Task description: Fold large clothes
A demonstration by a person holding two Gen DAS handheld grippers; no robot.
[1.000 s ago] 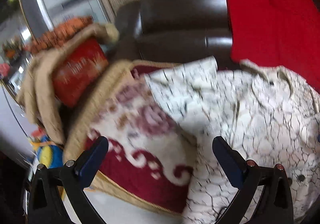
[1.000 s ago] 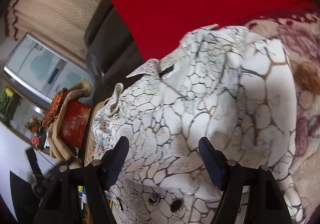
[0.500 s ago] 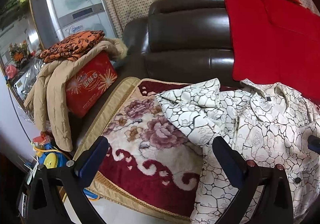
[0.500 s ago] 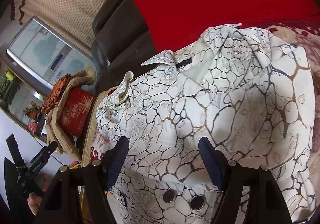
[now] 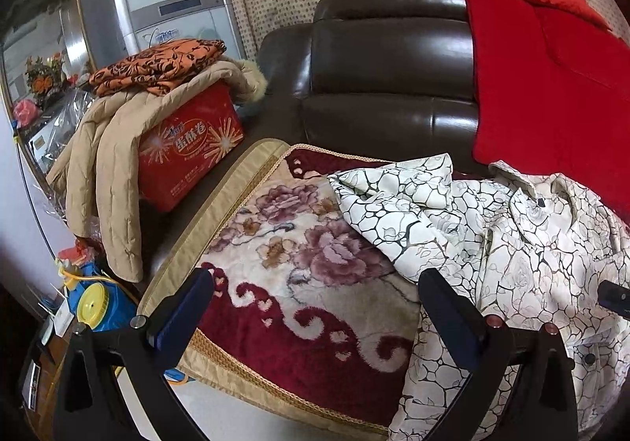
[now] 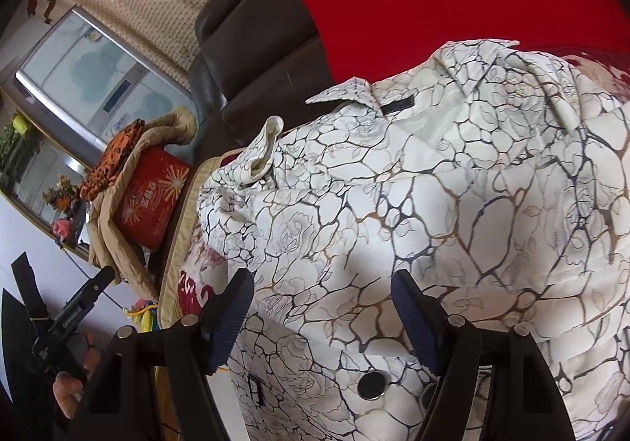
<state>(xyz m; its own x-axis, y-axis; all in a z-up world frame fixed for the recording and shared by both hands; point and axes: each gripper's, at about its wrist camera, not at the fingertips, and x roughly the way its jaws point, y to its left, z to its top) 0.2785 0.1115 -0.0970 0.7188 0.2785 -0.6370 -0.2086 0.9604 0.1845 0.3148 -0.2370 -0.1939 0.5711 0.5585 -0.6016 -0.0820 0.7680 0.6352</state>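
Observation:
A white jacket [image 5: 523, 244] with a dark crackle print lies spread on a floral blanket [image 5: 291, 244] over the sofa seat. One sleeve [image 5: 393, 197] is laid across towards the left. My left gripper [image 5: 315, 299] hovers open above the blanket, beside the jacket's left edge, with nothing between its fingers. In the right wrist view the jacket [image 6: 433, 204] fills the frame, collar [image 6: 393, 94] at the far end and dark buttons [image 6: 372, 386] near me. My right gripper [image 6: 323, 299] stands open just above the jacket's front and touches no cloth.
A dark leather sofa back [image 5: 393, 67] rises behind, with a red cloth [image 5: 551, 86] draped on it. At the left a red box [image 5: 189, 149] carries a beige coat [image 5: 102, 165] and an orange cloth [image 5: 157, 63]. Toys [image 5: 94, 303] lie on the floor.
Both grippers have drawn back from the jacket and slightly up, so more of the sofa and room shows. The blur has gone. Both stay open.

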